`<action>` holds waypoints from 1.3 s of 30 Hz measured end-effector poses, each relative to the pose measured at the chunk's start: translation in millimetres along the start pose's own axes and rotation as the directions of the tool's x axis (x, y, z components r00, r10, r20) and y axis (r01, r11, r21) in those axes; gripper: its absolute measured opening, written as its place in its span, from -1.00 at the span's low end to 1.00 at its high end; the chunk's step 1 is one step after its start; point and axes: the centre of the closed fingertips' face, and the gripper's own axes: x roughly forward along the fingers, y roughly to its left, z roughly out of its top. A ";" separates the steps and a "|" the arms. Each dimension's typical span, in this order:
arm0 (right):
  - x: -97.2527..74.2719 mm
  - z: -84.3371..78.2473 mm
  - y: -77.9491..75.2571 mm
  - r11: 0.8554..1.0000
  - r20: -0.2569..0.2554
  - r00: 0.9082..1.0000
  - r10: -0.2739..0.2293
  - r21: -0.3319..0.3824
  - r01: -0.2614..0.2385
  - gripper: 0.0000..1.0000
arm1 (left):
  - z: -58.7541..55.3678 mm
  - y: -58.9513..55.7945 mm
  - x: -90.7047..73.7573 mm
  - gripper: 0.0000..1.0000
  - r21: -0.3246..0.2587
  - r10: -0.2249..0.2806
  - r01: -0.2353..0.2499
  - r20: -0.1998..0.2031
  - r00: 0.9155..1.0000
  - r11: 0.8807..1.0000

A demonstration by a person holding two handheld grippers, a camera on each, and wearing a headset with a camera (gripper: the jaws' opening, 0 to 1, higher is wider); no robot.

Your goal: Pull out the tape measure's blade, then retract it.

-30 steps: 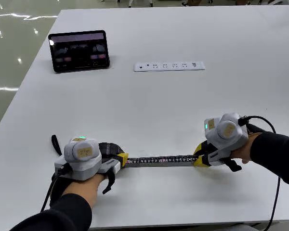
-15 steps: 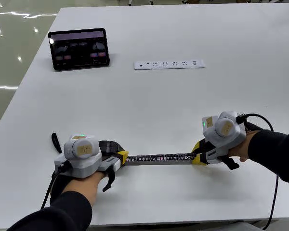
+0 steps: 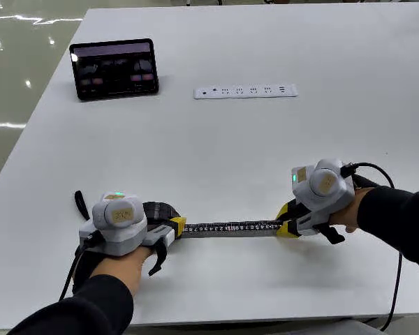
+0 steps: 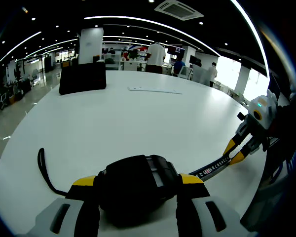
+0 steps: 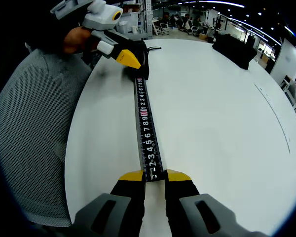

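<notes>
The left claw (image 3: 172, 232) sits low at the near left, its jaws spread wide and pressed against both sides of the tape measure (image 4: 138, 190). The left hand (image 3: 122, 264) holds it from behind, with the left forearm (image 3: 84, 310) entering from the bottom edge. Well apart to the right, the right claw (image 3: 286, 226) points back toward it. Its jaws are nearly together and seem to pinch the blade (image 5: 147, 133) at its tip. The right hand (image 3: 347, 213) grips the rear, and the right forearm (image 3: 398, 216) comes in from the right edge.

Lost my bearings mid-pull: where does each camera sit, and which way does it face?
Head view: on the headset, looking forward and down at the table; both sleeves, left gripper, right gripper show.
Left gripper view: along its jaws, over the tape case, toward the right gripper.
Right gripper view: along its jaws, down the blade, toward the left gripper and hand.
All three share the blade.
</notes>
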 end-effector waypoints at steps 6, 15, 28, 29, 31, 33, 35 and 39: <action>1.4 2.2 0.2 1.000 0.003 1.000 0.003 0.002 -0.003 -0.79 | -0.1 -0.1 0.0 0.17 0.000 -0.001 0.001 0.000 1.000 1.000; 3.5 6.0 0.9 1.000 0.006 1.000 0.005 0.005 -0.005 -0.79 | -0.2 0.0 -0.3 0.17 0.000 -0.001 0.001 -0.001 1.000 1.000; 6.7 10.9 1.3 1.000 0.011 1.000 0.007 0.003 -0.007 -0.79 | -0.2 0.0 -0.3 0.17 -0.001 -0.001 0.001 -0.002 1.000 1.000; 7.0 11.1 1.3 1.000 0.011 1.000 0.008 0.003 -0.008 -0.79 | -0.1 0.1 -0.2 0.17 -0.001 -0.001 0.001 -0.002 1.000 1.000; 7.4 11.6 1.2 1.000 0.012 1.000 0.008 0.003 -0.008 -0.79 | -0.1 0.0 -0.1 0.17 -0.001 -0.001 0.001 -0.002 1.000 1.000; 7.9 12.1 1.1 1.000 0.012 1.000 0.008 0.002 -0.008 -0.79 | -0.2 -0.1 -0.1 0.17 -0.001 -0.001 0.001 -0.002 1.000 1.000; 8.6 12.9 0.8 1.000 0.012 1.000 0.007 0.000 -0.007 -0.79 | -0.2 -0.3 -0.1 0.17 -0.001 -0.001 0.001 -0.002 1.000 1.000; 9.5 14.2 1.0 1.000 0.016 1.000 0.007 0.002 -0.007 -0.79 | -0.3 -0.4 -0.2 0.17 -0.001 -0.001 0.001 -0.002 1.000 1.000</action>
